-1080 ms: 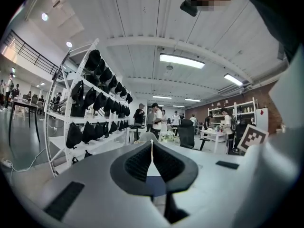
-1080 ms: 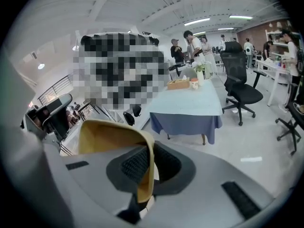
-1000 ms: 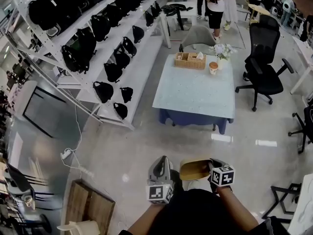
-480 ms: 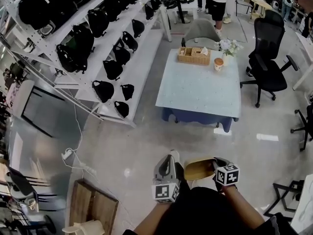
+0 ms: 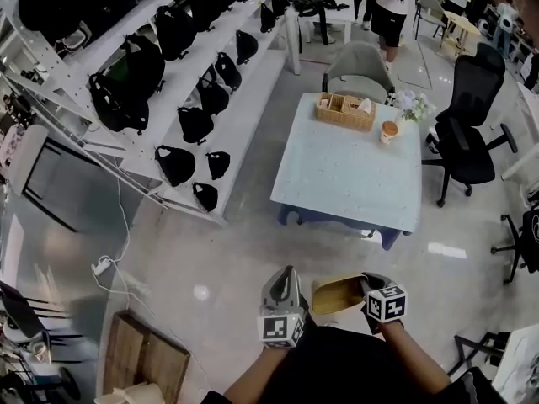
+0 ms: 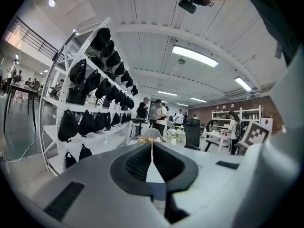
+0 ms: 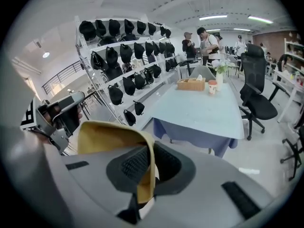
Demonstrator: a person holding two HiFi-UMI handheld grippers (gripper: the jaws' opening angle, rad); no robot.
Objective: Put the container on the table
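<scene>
We have walked nearer the table (image 5: pixel 349 175); right gripper (image 5: pixel 364 289) clamps the container (image 5: pixel 335 295) wall, left gripper (image 5: pixel 285 274) closed, empty; placement pending.

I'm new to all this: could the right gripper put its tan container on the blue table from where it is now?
Probably not yet. The right gripper, clamped on the container, is a stretch of bare floor short of the table; nothing blocks the way.

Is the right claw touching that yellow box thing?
Touching. The right gripper view shows the right claw closed on one wall of the tan container, with a pad pressing on each side of it.
</scene>
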